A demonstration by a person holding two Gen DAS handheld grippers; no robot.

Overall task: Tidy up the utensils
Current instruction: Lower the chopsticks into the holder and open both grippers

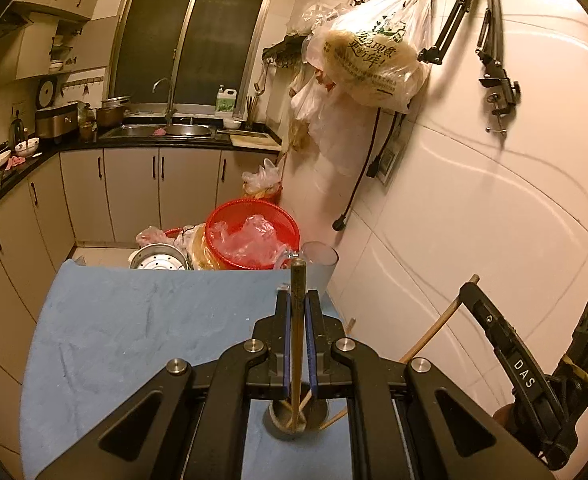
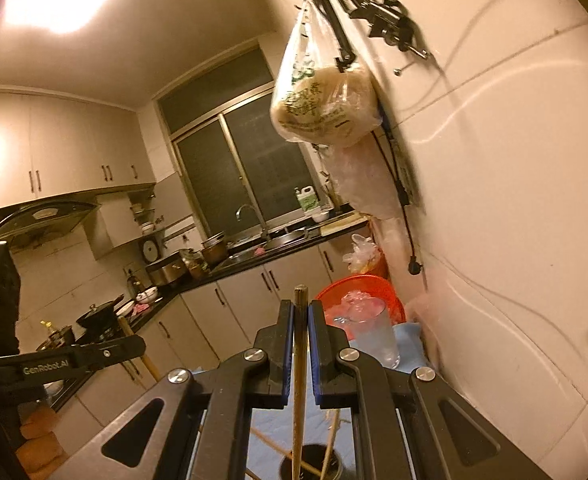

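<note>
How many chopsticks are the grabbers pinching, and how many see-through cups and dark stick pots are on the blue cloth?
Pinched chopsticks: 2, one in the left gripper, one in the right gripper
See-through cups: 1
Dark pots: 1
Total: 4

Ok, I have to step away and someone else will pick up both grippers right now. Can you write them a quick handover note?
Left gripper: shut on one chopstick, its lower end over the dark holder cup.
Right gripper: shut on another chopstick, also above the cup.
Things: the cup stands on the blue cloth with a few chopsticks already in it; a clear glass stands at the cloth's far edge.
Done: some chopsticks are in the cup.
Left: probably lower both held chopsticks into the cup and release.
</note>
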